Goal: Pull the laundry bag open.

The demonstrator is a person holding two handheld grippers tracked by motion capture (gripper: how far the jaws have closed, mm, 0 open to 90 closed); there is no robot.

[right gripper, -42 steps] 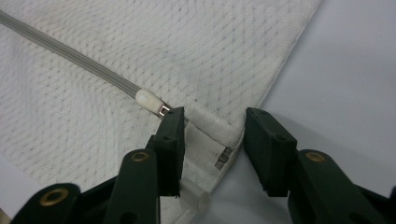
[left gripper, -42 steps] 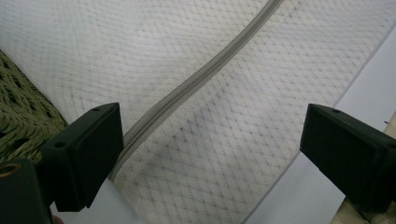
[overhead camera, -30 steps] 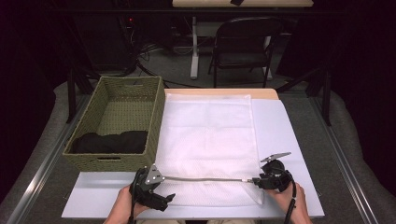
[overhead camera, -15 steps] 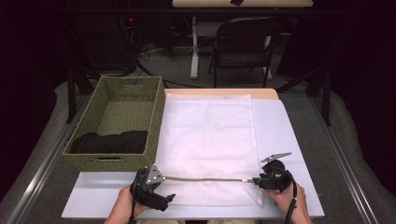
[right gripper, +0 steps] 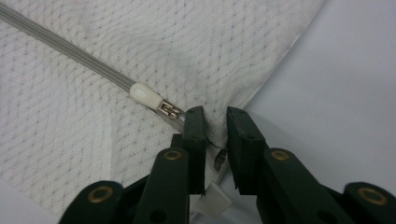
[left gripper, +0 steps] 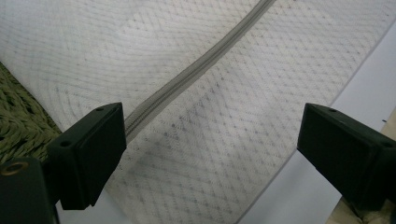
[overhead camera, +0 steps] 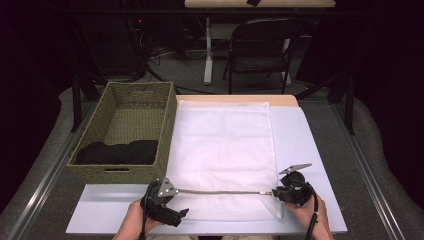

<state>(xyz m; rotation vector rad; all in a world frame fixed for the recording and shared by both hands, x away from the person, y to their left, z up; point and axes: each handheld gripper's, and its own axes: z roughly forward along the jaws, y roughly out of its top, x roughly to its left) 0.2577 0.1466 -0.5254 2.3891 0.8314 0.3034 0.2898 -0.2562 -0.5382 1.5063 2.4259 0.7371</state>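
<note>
The mesh bag (overhead camera: 222, 155) is white woven cloth with a fine dotted, slightly rough texture and a matt finish. Its zipper (left gripper: 196, 77) is a grey ribbed tape, dull in sheen; the zipper slider (right gripper: 169, 110) is bright metal, tipped with a smooth cream plastic pull (right gripper: 145, 96). Left of the mesh bag, the basket (overhead camera: 102, 172) is coarse olive woven fibre holding matt black cloth (overhead camera: 120, 152). Under the mesh bag lies a smooth, matt pale sheet (overhead camera: 300, 135). The right hand-held gripper (right gripper: 215, 122) is matt black plastic with brass-coloured rivets.
</note>
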